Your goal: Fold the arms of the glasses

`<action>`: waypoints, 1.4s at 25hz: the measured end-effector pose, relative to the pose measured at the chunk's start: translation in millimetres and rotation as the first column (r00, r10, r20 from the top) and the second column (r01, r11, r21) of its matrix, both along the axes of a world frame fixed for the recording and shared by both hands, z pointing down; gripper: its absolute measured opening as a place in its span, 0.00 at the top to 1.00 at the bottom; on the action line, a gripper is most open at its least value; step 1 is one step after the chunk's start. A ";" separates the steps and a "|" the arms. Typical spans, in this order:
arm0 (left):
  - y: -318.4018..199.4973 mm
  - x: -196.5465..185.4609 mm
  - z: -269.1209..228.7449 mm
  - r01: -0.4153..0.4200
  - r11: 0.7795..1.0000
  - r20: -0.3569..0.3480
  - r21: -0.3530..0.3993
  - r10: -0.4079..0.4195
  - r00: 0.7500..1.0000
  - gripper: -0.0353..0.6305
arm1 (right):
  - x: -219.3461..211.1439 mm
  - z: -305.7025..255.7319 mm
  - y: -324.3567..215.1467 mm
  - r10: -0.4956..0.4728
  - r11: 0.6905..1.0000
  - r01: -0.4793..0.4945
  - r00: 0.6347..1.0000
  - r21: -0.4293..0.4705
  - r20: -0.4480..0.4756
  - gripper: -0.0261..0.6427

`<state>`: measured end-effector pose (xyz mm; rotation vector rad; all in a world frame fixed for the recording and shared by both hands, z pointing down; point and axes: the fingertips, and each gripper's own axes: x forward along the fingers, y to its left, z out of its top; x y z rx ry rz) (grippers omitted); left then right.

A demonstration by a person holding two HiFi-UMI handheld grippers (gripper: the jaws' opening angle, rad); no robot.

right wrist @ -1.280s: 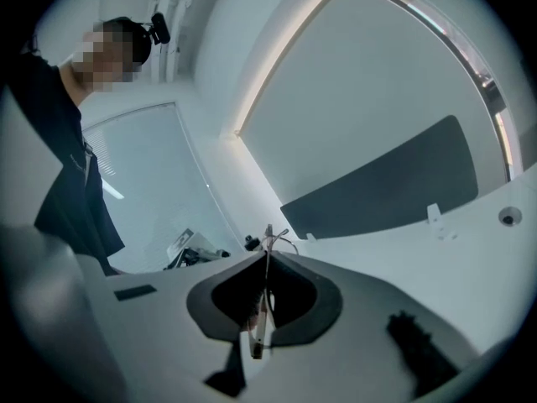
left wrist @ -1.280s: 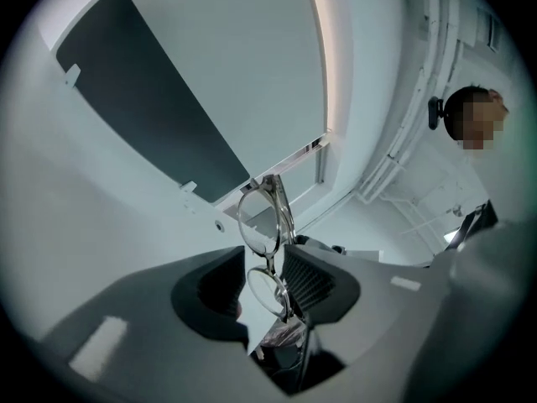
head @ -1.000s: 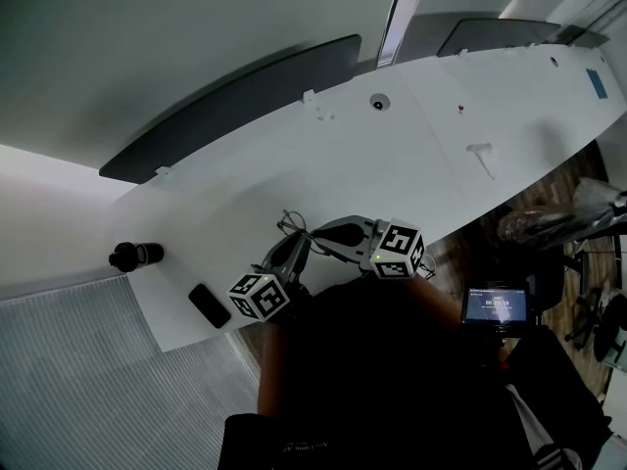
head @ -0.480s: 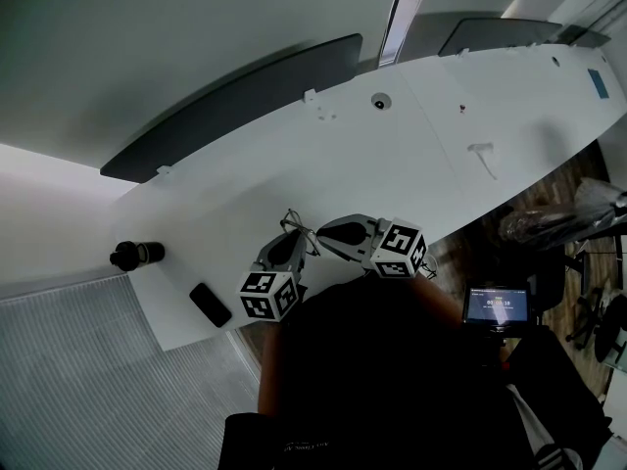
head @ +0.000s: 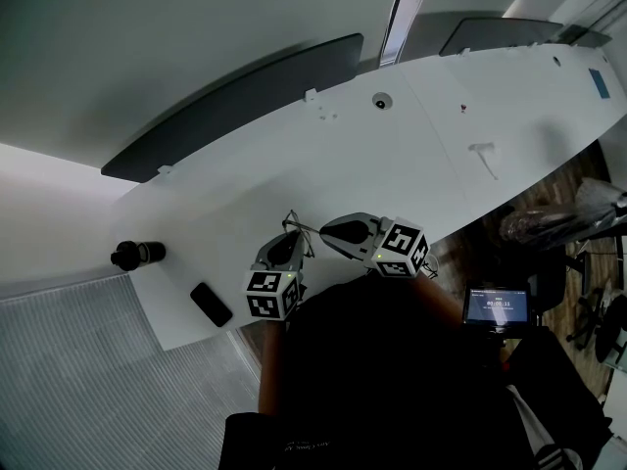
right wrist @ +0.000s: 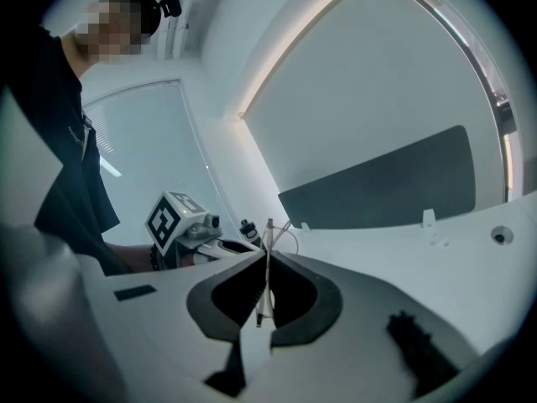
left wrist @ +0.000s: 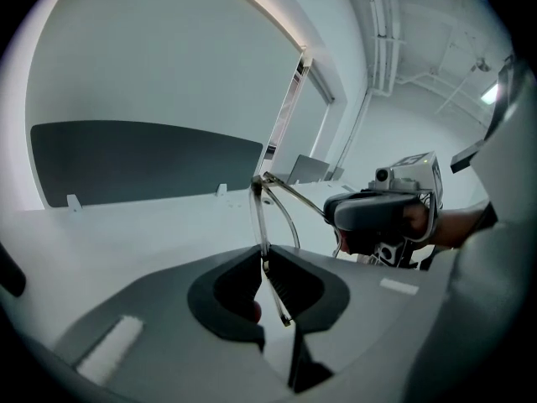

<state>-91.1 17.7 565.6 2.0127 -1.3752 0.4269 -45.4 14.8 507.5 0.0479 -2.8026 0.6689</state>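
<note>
While the left tool (left wrist: 263, 257) and the right tool (right wrist: 268, 259) meet over the near edge of the white surface (head: 392, 155), the glasses (left wrist: 258, 219) sit between them, gripped from two sides.

Left tool: jaws nearly together, pinched on a thin strip of the frame that runs down into the slot between the pads. From the top corner of that strip a slim arm crosses toward the right tool.

Right tool: jaws closed almost fully, clamped on another thin bar of the glasses, which stands upright in its slot.

We note that the two tools point toward each other at an angle, with their tips close together and their marker cubes toward the person. We cannot tell whether the glasses touch the surface or hang just above it.

Elsewhere on the surface: a dark phone (head: 210, 305) lies flat near the left corner. A dark cylindrical object (head: 135, 255) stands at the left end, well apart from the glasses. Behind the far edge runs a long dark panel (head: 235, 101). Off the surface to the right, a small lit screen (head: 500, 305) glows.
</note>
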 end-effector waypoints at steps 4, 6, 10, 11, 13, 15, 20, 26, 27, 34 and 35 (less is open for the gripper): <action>-1.6 0.6 -1.8 0.021 1.000 -0.048 -0.010 -0.022 0.999 0.89 | 1.3 -3.6 -3.2 0.034 0.996 -0.034 0.999 0.077 0.010 0.93; -0.6 -2.1 3.8 0.027 0.999 -0.020 -0.028 -0.028 0.999 0.89 | -0.8 -4.9 -4.5 0.051 0.976 -0.042 0.998 0.213 -0.035 0.93; 1.4 -3.5 6.6 0.029 0.998 0.008 -0.047 -0.028 1.000 0.89 | -7.4 7.1 5.1 -0.009 0.885 0.100 0.980 0.455 -0.199 0.79; 1.4 -2.8 6.2 0.027 0.999 0.010 -0.046 -0.026 1.000 0.89 | -9.6 11.4 8.5 -0.019 0.870 0.129 0.973 0.475 -0.230 0.78; 1.0 -1.7 4.9 0.023 0.999 0.009 -0.042 -0.023 1.000 0.89 | -13.2 20.4 14.1 -0.026 0.841 0.182 0.954 0.510 -0.298 0.78; 1.1 -0.4 3.8 0.021 0.999 0.009 -0.044 -0.021 1.000 0.89 | -12.7 27.4 15.3 -0.008 0.796 0.225 0.932 0.561 -0.363 0.80; 5.7 -2.1 8.6 -0.006 0.999 0.119 -0.042 0.011 0.993 0.89 | -7.4 32.9 11.1 0.021 0.759 0.248 0.915 0.601 -0.404 0.89; 15.2 -11.7 24.7 -0.084 0.994 0.393 -0.067 0.104 0.914 0.89 | 0.3 39.0 5.6 0.027 0.758 0.270 0.897 0.594 -0.442 0.92; 16.3 -12.0 26.3 -0.095 0.993 0.413 -0.070 0.115 0.904 0.89 | 1.5 41.4 6.0 0.025 0.757 0.274 0.894 0.593 -0.446 0.92; 20.3 -13.5 32.5 -0.123 0.989 0.471 -0.083 0.148 0.870 0.89 | 1.7 44.6 10.5 0.010 0.743 0.307 0.884 0.595 -0.468 0.92; 20.5 -13.6 32.6 -0.125 0.989 0.476 -0.084 0.150 0.867 0.89 | 1.9 44.7 10.6 0.009 0.742 0.308 0.883 0.595 -0.469 0.92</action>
